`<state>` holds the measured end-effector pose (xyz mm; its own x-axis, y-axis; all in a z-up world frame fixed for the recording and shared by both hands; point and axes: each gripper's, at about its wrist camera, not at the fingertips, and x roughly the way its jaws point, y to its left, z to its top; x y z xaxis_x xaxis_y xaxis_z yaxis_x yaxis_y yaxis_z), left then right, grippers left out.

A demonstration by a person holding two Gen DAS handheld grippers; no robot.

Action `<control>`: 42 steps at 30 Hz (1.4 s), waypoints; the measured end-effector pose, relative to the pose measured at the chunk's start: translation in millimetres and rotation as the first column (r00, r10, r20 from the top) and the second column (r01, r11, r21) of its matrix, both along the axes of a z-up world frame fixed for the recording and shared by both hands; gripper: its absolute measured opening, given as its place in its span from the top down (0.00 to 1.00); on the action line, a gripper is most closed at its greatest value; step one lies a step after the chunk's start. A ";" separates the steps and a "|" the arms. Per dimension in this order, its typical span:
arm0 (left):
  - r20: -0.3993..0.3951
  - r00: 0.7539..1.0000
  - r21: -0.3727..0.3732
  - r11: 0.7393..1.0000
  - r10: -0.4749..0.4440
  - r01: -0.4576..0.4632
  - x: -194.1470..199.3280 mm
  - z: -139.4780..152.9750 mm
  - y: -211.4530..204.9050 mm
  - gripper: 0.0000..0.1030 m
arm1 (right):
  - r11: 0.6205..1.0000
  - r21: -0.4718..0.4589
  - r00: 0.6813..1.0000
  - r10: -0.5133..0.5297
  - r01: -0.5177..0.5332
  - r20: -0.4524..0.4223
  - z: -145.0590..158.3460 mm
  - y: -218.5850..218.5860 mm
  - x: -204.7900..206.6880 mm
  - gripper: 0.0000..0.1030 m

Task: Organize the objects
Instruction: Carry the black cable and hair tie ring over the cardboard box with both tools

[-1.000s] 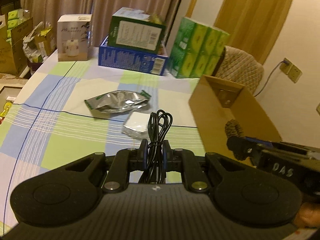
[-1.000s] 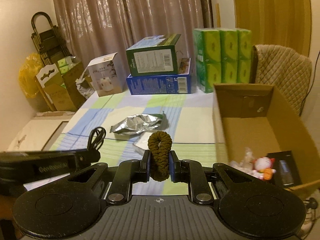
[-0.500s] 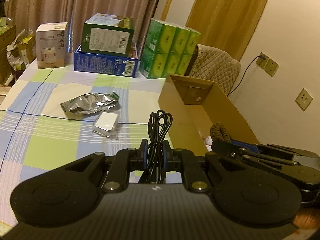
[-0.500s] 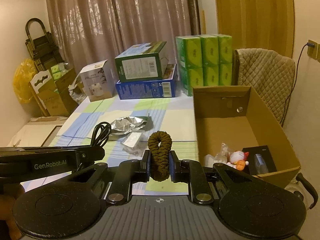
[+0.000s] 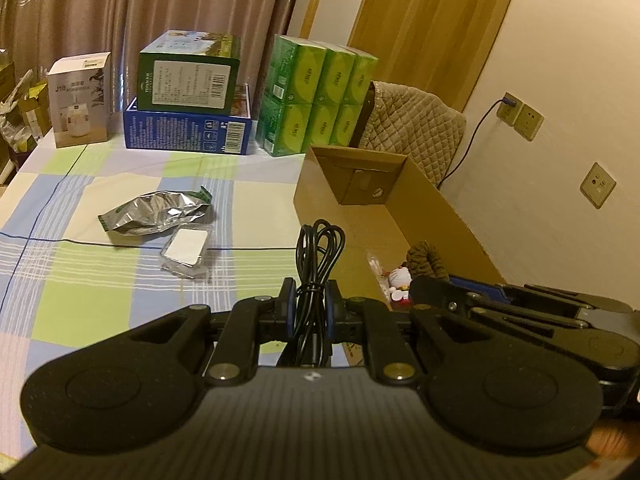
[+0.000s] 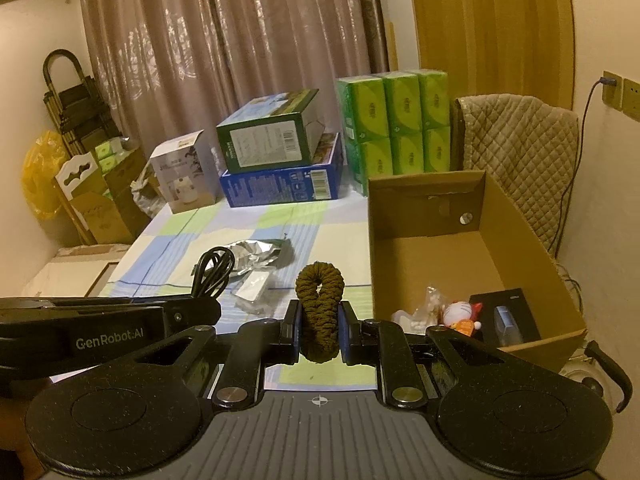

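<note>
We've got the left gripper (image 5: 311, 300) clamped tight on a coiled black cable (image 5: 318, 256), and the right gripper (image 6: 319, 322) pinched on a brown scrunchie (image 6: 320, 304). The cardboard box (image 6: 520, 240) sits open just ahead and right of both tools, its near rim close to the right one. A toy (image 6: 460, 314) and what looks like a black case (image 6: 508, 316) fill the near end; the far end is bare. Left of the tools a foil bag (image 5: 156, 216) and small packet (image 5: 186, 248) lie on the checked cloth (image 5: 80, 280).
</note>
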<state>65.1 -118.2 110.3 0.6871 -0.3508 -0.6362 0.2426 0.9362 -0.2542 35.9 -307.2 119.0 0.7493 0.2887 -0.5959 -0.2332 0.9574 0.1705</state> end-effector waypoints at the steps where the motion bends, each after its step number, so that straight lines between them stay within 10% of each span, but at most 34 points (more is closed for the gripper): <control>1: 0.000 1.000 0.000 1.000 -0.004 0.004 0.1 0.2 -2.2 0.89 | 1.000 0.001 1.000 -0.003 0.003 0.000 0.5 -2.4 0.2 0.86; 42: -0.054 0.986 -0.034 0.988 -0.156 0.154 64.2 -20.9 -120.6 0.90 | 0.987 -0.065 0.989 -0.147 0.146 -0.015 -10.4 -124.9 57.9 0.86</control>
